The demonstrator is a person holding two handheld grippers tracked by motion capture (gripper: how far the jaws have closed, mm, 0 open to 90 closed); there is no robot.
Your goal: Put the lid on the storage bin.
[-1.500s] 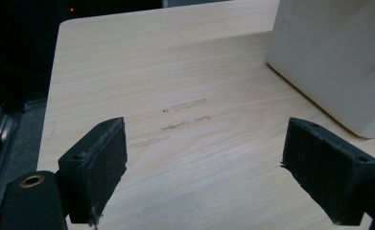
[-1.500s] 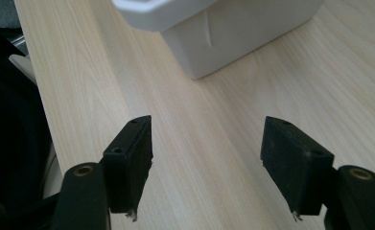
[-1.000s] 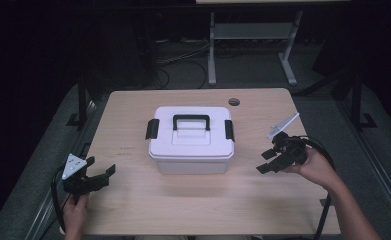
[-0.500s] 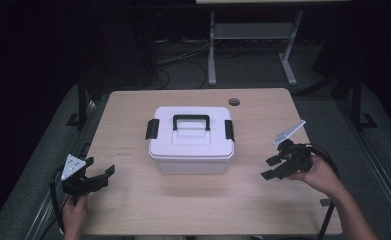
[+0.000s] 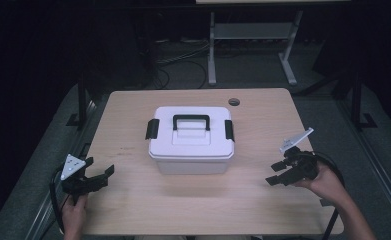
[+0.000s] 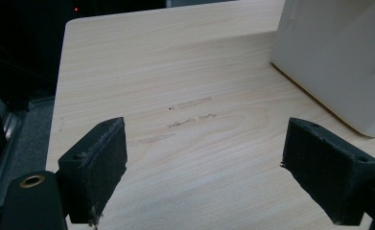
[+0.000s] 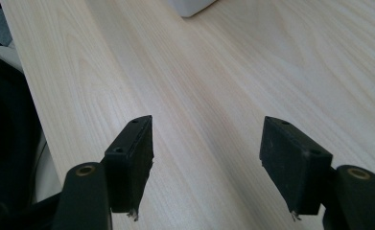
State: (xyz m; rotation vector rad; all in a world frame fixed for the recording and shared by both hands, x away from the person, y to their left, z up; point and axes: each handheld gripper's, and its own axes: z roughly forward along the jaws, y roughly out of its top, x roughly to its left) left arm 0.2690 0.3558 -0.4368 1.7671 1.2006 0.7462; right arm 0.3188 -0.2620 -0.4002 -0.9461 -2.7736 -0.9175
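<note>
A white plastic box (image 5: pixel 191 141) with a black handle (image 5: pixel 191 120) and black side latches stands shut in the middle of the wooden table (image 5: pixel 133 205). My left gripper (image 5: pixel 102 176) rests open near the table's front left edge, well left of the box. Along its jaws (image 6: pixel 206 160) I see bare wood and the box's white wall (image 6: pixel 338 57) at the upper right. My right gripper (image 5: pixel 278 173) is held open by a hand at the front right, apart from the box. Nothing sits between its jaws (image 7: pixel 206 158), and a corner of the box (image 7: pixel 191 6) shows at the top.
A round cable hole (image 5: pixel 234 102) lies at the table's back right. Faint scuff marks (image 6: pixel 187 115) mark the wood left of the box. Behind the table stand a metal frame (image 5: pixel 253 45) and cables on the dark floor.
My right gripper has drawn back from the box toward the front right edge and lowered. The left gripper has stayed where it was.
</note>
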